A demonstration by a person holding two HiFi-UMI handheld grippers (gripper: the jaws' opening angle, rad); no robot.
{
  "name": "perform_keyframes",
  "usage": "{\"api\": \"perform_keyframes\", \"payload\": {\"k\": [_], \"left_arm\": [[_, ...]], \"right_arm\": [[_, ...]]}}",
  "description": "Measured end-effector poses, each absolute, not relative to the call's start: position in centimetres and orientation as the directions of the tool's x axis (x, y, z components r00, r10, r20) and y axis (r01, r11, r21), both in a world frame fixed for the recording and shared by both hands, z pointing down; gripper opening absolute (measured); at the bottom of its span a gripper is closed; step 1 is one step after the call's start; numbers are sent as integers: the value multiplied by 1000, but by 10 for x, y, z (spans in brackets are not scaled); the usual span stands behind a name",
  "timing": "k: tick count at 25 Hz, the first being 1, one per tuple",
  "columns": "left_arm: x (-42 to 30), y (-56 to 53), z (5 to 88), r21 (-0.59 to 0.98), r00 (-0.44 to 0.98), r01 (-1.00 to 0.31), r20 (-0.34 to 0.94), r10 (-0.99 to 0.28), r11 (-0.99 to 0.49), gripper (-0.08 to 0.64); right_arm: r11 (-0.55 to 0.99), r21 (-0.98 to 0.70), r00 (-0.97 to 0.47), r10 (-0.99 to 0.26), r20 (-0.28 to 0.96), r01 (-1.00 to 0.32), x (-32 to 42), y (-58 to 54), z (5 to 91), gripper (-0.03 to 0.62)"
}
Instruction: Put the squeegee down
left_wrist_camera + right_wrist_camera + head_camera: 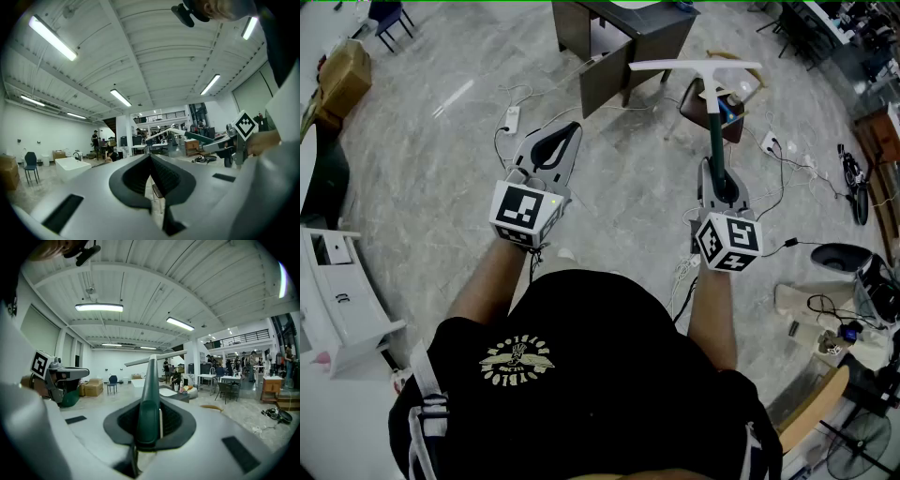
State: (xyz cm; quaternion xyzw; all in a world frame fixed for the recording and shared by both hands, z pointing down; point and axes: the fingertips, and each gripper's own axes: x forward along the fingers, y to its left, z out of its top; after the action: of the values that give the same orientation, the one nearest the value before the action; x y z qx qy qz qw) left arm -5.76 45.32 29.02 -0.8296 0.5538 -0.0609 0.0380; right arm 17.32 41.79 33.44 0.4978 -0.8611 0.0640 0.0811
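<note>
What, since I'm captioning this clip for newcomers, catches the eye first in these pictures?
The squeegee stands out: its green handle is clamped in the right gripper, and its pale blade juts forward over the grey floor, right of centre in the head view. The left gripper, at left in that view, is shut and holds nothing.

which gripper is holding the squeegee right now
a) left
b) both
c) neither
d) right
d: the green handle of the squeegee is clamped in the right gripper, while the left gripper is shut with nothing in it.
</note>
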Motion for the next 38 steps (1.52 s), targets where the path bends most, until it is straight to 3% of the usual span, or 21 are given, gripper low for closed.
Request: {"api": "perform_keyframes", "payload": {"k": [11, 22, 27, 38], "left_arm": [[-29, 450, 282, -140, 328, -933, 51, -943, -332, 23], [-31, 387, 300, -163, 373, -911, 68, -925, -380, 23], [-46, 342, 293, -343, 338, -880, 34, -941, -328, 23], [-79, 241, 297, -274, 427, -866, 29, -904, -418, 23]], "right_arm": [[531, 7, -522, -835, 177, -847, 198, 410, 327, 69], [523, -5, -517, -841, 160, -852, 180, 354, 339, 69], [523, -6, -516, -840, 168, -853, 162, 317, 341, 69], [488, -21, -483, -856, 182, -873, 123, 230, 343, 69]]}}
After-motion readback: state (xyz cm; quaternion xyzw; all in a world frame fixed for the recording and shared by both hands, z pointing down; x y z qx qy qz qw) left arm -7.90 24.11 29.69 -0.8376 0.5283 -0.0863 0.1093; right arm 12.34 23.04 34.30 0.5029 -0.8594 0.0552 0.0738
